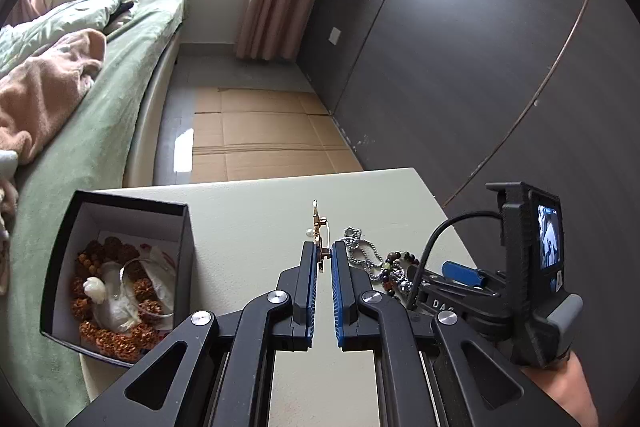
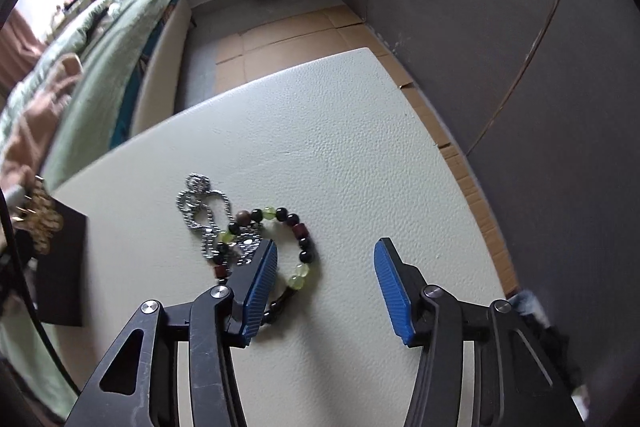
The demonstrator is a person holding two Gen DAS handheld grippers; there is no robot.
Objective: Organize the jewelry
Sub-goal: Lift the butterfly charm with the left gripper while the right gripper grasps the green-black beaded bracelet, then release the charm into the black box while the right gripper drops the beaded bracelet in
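My left gripper (image 1: 323,253) is shut on a gold hair clip with a pearl (image 1: 318,227), held upright above the white table (image 1: 248,219). A black box (image 1: 120,267) with brown bead bracelets and pale pieces inside stands to its left. My right gripper (image 2: 326,259) is open, low over the table. Its left finger (image 2: 262,279) rests over a beaded bracelet (image 2: 298,247) of dark, red and green beads. A silver ball chain (image 2: 200,203) lies tangled beside the bracelet. Both also show in the left wrist view: chain (image 1: 360,251), bracelet (image 1: 396,261).
A green bed (image 1: 100,99) with a pink blanket runs along the table's left side. A dark grey wall (image 1: 460,47) stands on the right. Flattened cardboard (image 1: 264,131) covers the floor beyond the table. The black box's corner (image 2: 64,259) shows at the right wrist view's left edge.
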